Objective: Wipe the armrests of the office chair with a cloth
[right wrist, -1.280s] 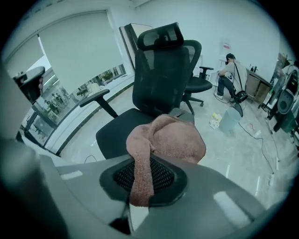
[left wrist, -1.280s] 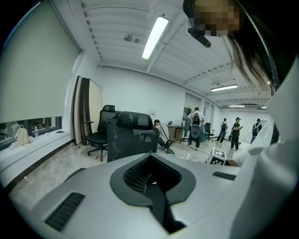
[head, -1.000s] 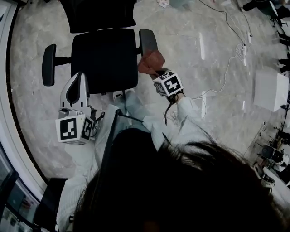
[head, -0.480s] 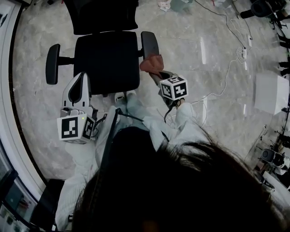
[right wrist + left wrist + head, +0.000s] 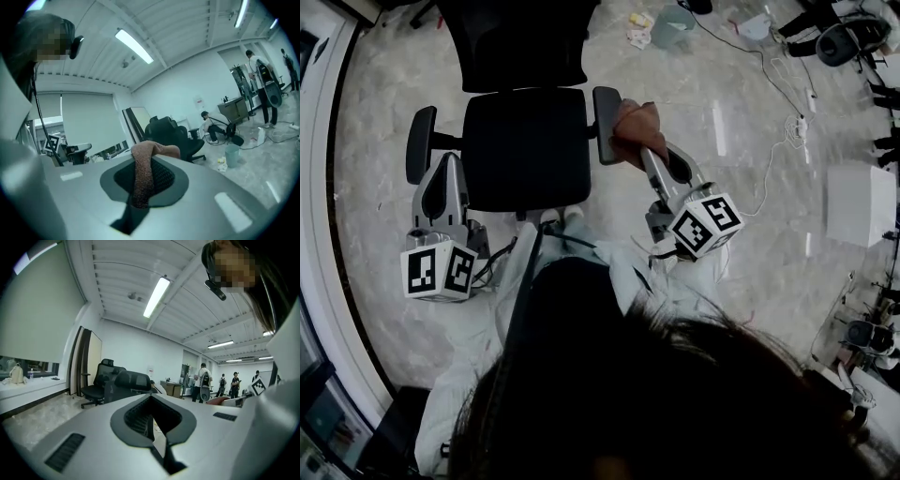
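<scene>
1. While the right tool is squeezed shut on the reddish cloth, the cloth sits right against one armrest of the office chair. This is near the top middle of the head view.
2. So I think this armrest is being wiped now, and that job is not done yet.
3. The left tool has its jaws together and holds nothing.
4. It hangs close to the other armrest at the upper left. I cannot tell if it touches it.
5. No cloth is on that other armrest, so I think it has yet to get its wipe.
6. Both armrests look dark, and I cannot see how clean either one is.
</scene>
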A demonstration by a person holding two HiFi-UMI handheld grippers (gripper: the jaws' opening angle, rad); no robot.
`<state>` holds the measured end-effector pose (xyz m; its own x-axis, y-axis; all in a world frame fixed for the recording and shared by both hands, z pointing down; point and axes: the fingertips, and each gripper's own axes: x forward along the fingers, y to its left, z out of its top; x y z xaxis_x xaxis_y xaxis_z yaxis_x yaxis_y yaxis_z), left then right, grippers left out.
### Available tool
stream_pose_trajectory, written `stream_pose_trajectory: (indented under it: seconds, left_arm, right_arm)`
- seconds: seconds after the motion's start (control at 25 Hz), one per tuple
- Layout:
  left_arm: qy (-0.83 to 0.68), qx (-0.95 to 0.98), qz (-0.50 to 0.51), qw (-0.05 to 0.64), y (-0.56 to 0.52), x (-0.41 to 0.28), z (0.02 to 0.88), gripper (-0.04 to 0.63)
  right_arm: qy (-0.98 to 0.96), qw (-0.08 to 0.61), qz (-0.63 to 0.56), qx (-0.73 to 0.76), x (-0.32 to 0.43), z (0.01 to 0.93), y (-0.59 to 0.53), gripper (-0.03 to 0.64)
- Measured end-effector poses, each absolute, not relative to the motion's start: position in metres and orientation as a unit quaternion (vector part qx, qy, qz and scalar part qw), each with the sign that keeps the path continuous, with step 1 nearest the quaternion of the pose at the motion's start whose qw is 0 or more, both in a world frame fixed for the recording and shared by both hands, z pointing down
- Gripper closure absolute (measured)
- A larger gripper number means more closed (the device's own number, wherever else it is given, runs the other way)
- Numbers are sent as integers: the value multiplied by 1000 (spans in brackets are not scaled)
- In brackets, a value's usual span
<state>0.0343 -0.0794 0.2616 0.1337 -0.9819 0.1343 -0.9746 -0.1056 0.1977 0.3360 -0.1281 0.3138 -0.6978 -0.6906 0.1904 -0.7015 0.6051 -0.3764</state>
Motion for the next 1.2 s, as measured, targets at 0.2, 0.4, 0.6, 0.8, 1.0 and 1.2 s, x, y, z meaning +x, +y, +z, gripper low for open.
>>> stream_pose_trajectory:
  seconds: [0.2, 0.4, 0.6, 0.8, 1.0, 1.2]
  left_arm:
    - [-689, 714, -41, 116, -58, 14, 250, 592]
    - [-735, 667, -41, 119, -12, -18, 243, 592]
    - [-806, 577, -35, 127, 67, -89, 263, 592]
    - [-839, 529, -49, 118, 125, -149, 265, 592]
    - [-834, 532, -77, 125, 152, -228, 285, 592]
    - [-789, 600, -57, 122, 129, -322, 282, 592]
  right_arm:
    - [-911, 16, 186, 368, 337, 279, -108, 592]
    - [-931, -3, 164, 326, 311, 258, -102, 592]
    - [-953, -8, 173, 249, 236, 271, -100, 592]
    - [-965, 9, 169, 201, 163, 278, -80, 592]
    - [-966, 22, 160, 201, 76, 290, -49, 592]
    - [-955, 21, 156, 253, -11, 288, -36, 592]
